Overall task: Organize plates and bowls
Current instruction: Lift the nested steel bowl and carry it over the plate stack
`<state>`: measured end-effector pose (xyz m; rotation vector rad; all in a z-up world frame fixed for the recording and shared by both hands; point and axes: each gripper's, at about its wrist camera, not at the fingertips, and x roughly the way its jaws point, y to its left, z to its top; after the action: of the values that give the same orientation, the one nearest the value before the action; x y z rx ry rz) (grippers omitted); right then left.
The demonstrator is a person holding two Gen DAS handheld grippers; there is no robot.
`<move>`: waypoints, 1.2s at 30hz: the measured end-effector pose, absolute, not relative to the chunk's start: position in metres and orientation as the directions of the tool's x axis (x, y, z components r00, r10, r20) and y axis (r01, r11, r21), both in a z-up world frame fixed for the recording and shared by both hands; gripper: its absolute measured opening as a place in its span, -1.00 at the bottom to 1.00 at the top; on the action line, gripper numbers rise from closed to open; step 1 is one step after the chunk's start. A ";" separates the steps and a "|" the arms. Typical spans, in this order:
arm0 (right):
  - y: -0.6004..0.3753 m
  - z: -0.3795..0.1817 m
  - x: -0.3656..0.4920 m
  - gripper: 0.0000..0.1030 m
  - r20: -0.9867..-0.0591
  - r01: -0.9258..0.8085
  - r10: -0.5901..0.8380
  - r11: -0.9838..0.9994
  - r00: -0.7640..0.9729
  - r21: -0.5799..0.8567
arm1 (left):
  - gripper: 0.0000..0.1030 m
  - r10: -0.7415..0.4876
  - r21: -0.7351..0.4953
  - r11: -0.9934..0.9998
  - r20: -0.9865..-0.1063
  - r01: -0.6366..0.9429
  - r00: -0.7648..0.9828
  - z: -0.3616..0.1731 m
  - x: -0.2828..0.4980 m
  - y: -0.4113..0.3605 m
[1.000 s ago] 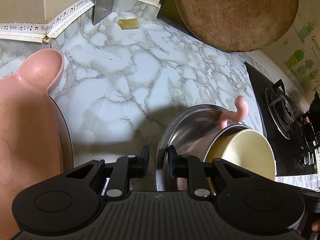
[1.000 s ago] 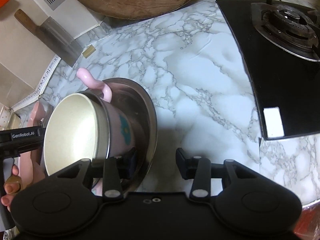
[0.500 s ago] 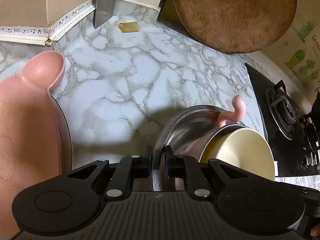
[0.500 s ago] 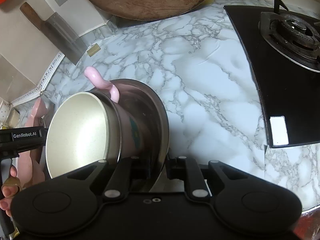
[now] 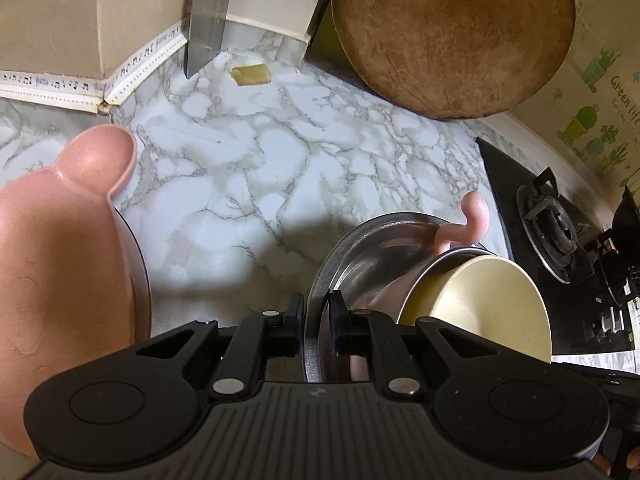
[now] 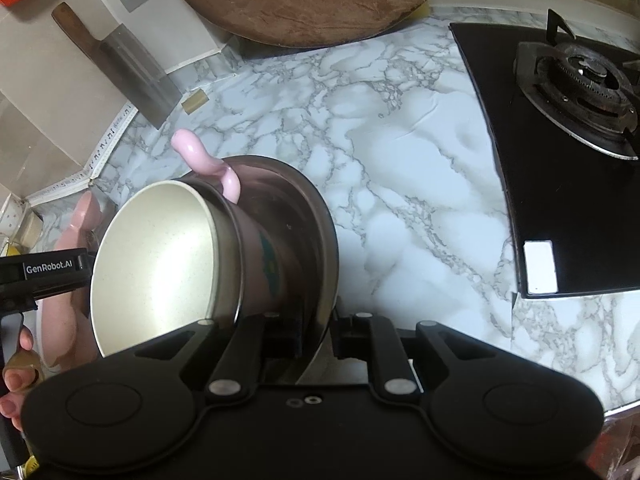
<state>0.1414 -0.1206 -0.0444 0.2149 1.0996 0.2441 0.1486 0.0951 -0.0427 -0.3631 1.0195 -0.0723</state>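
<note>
Two grippers pinch one big metal bowl [image 6: 316, 216] by its rim, above the marble counter [image 5: 248, 184]. The left gripper [image 5: 316, 322] is closed tight on one edge, the right gripper [image 6: 318, 330] on the other. Inside sits a tipped pink cup [image 6: 160, 268], cream inside. A pink plate [image 5: 60, 240] waits just left. Next, I think, carry the bowl level so the cup stays in.

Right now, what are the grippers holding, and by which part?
Both the left gripper and right gripper pinch the steel bowl by its rim, on opposite sides.
</note>
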 end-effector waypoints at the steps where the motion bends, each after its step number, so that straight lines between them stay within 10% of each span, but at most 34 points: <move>1: -0.120 -0.041 0.141 -0.68 -0.851 -0.091 0.299 0.953 0.432 0.288 | -0.77 -0.226 -0.332 0.937 -0.817 -0.112 0.530 -0.038 0.147 0.097; 36: 0.063 0.025 0.154 -0.69 -0.811 -0.406 0.466 0.858 0.354 0.315 | -0.78 0.012 -0.315 0.848 -0.792 -0.427 0.610 0.027 0.062 0.277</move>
<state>0.1545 0.0630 0.0248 0.0630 1.0695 0.5640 0.0619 0.2772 0.0268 -0.5136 0.8868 0.2665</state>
